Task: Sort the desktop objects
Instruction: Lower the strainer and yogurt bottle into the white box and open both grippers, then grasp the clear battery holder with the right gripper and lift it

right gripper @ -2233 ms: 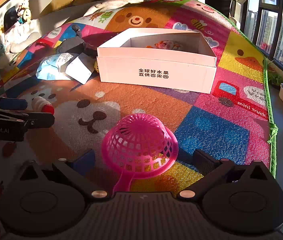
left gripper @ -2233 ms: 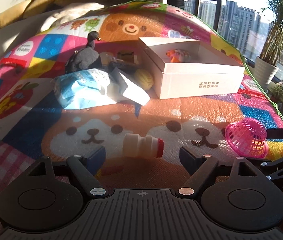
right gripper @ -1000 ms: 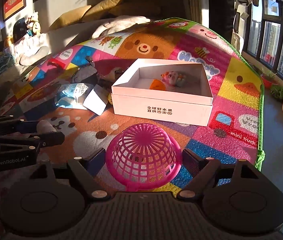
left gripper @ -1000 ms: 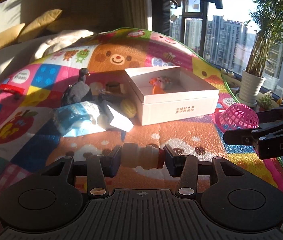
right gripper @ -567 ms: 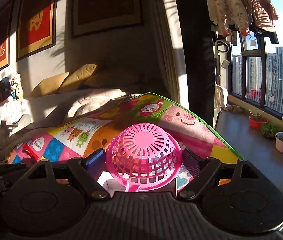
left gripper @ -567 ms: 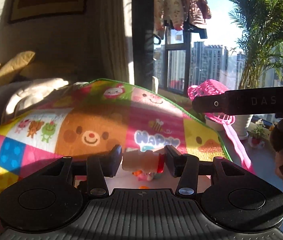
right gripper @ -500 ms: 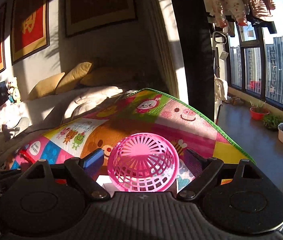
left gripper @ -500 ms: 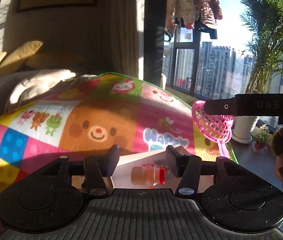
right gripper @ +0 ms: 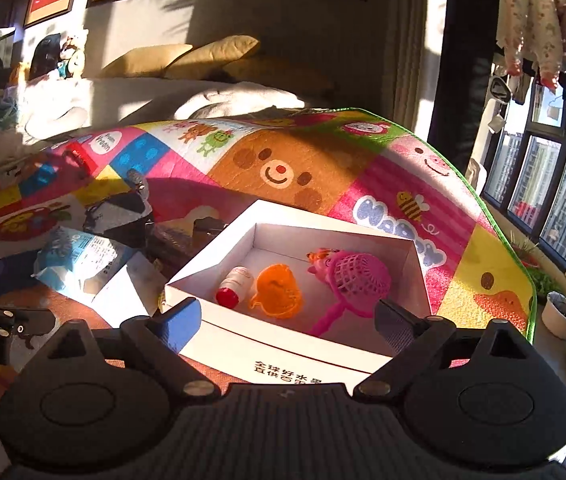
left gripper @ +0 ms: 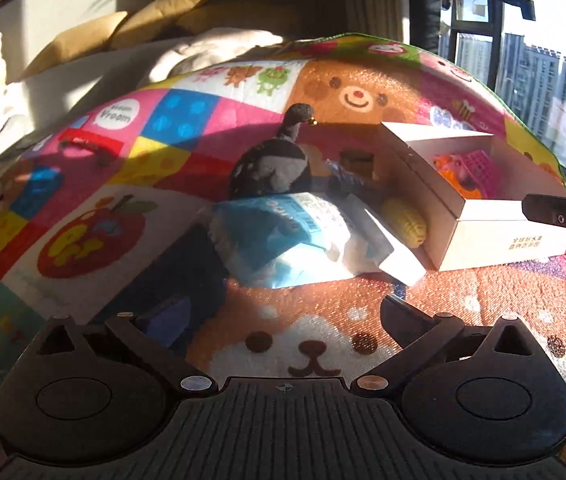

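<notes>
Both my tongs are spread apart, nothing between the fingers. My left tongs (left gripper: 283, 316) hover low over the play mat (left gripper: 307, 344), above the dog face print. My right tongs (right gripper: 287, 316) hang over the near wall of the white cardboard box (right gripper: 307, 354), looking down into it.

Inside the box: the small white bottle with red cap (right gripper: 235, 286) lies on its side at the left, cap toward me. Just beside it, the orange plastic piece (right gripper: 277, 290) in the middle. At the right, the pink mesh strainer (right gripper: 357, 282) lies dome up and tilted, its handle pointing to the near wall. A small pink-orange toy (right gripper: 319, 260) sits behind it, touching the strainer.

From the left wrist view the same box (left gripper: 495, 236) sits at the right, strainer (left gripper: 479, 168) showing over its rim.

Left of the box on the mat: a yellow corn toy (left gripper: 405, 220) against the box side, a blue-white wipes pack (left gripper: 283, 236), a white folded card (left gripper: 387, 252) resting on the pack's right edge, a grey plush bird (left gripper: 273, 164) behind the pack. Small dark items between bird and box, too shadowed to name.

My right tongs' tip (left gripper: 563, 212) shows at the right edge of the left view.
</notes>
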Tool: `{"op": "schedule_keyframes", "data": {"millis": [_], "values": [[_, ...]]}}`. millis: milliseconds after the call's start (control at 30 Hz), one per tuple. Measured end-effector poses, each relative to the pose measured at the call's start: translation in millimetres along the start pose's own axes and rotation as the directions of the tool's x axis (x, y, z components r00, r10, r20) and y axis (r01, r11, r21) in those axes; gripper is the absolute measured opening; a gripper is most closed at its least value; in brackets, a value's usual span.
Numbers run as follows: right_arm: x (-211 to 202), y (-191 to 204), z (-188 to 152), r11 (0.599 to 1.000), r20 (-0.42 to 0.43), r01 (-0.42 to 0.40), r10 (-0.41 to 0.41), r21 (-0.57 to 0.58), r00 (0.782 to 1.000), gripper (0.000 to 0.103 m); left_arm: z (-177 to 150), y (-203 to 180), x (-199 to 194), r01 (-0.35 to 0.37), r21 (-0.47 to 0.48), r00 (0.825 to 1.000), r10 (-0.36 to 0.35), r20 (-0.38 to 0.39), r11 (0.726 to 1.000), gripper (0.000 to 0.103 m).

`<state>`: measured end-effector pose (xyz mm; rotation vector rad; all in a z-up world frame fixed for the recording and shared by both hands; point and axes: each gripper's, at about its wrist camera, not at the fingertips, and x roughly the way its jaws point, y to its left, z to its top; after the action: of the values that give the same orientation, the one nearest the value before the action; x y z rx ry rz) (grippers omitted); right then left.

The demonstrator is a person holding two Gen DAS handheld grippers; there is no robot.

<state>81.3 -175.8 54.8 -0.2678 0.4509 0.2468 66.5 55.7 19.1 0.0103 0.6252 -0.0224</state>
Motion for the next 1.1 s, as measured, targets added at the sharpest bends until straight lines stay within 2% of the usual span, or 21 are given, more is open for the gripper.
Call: {"op": "schedule_keyframes", "data": {"millis": [33,67,100,200,300,400,433,500,600,733,867,967,1000,1033,1067,1100], "values": [[0,13,2,0.999,-0.009,-0.018,0.018,-0.039,1.0,0.072,-3,6,-2,-0.013,-0.015,1.0,0.013,0.006,1.0,0.103],[2,26,3,0.997,-0.017,-0.029,0.028,-0.077,0.999,0.059,-5,14,-4,-0.022,-0.047,1.0,0.023,0.015,0.999,0.103],[4,39,4,0.993,-0.025,-0.036,0.034,-0.114,0.999,0.053,-8,23,-6,-0.026,-0.082,0.999,0.027,0.021,0.996,0.103],[11,73,5,0.978,-0.034,-0.061,0.055,-0.198,0.998,0.052,-13,43,-7,-0.003,-0.2,1.0,0.007,0.02,0.98,0.103],[18,104,3,0.953,-0.044,-0.102,0.093,-0.285,0.995,0.052,-17,59,-9,0.029,-0.303,0.998,-0.012,0.058,0.953,0.103],[35,132,-2,0.924,-0.048,-0.074,0.061,-0.374,0.997,0.05,-21,69,-11,0.059,-0.369,0.996,-0.028,0.088,0.928,0.103],[44,137,-1,0.921,-0.063,-0.07,0.049,-0.383,0.997,0.046,-21,70,-12,0.059,-0.377,0.995,-0.026,0.092,0.925,0.103],[57,142,1,0.922,-0.096,-0.068,0.034,-0.381,0.995,0.026,-22,71,-13,0.059,-0.384,0.995,-0.022,0.1,0.921,0.103],[56,138,5,0.938,-0.105,-0.062,0.027,-0.342,0.994,0.02,-22,70,-13,0.058,-0.384,0.995,-0.022,0.098,0.922,0.103],[17,118,8,0.957,-0.128,-0.16,0.132,-0.244,0.983,0.019,-21,71,-11,0.059,-0.388,0.995,-0.024,0.094,0.92,0.103],[-17,72,8,0.951,-0.199,-0.309,0.304,0.006,0.932,0.019,-21,69,-11,0.052,-0.382,0.996,-0.02,0.087,0.923,0.103],[-30,33,-2,0.924,-0.224,-0.336,0.372,0.183,0.901,0.017,-21,66,-11,0.037,-0.369,0.997,-0.007,0.082,0.929,0.103],[-33,21,-8,0.92,-0.224,-0.33,0.375,0.213,0.9,0.017,-21,65,-12,0.031,-0.364,0.997,-0.002,0.081,0.931,0.103],[-35,11,-13,0.926,-0.219,-0.302,0.35,0.225,0.911,0.018,-21,64,-12,0.027,-0.36,0.997,0.003,0.081,0.933,0.103],[-37,3,-18,0.938,-0.216,-0.262,0.311,0.227,0.926,0.025,-21,63,-12,0.018,-0.353,0.997,0.01,0.078,0.935,0.103],[-38,-6,-25,0.956,-0.218,-0.196,0.243,0.218,0.945,0.038,-20,62,-12,0.009,-0.346,0.997,0.018,0.073,0.938,0.103]]}}
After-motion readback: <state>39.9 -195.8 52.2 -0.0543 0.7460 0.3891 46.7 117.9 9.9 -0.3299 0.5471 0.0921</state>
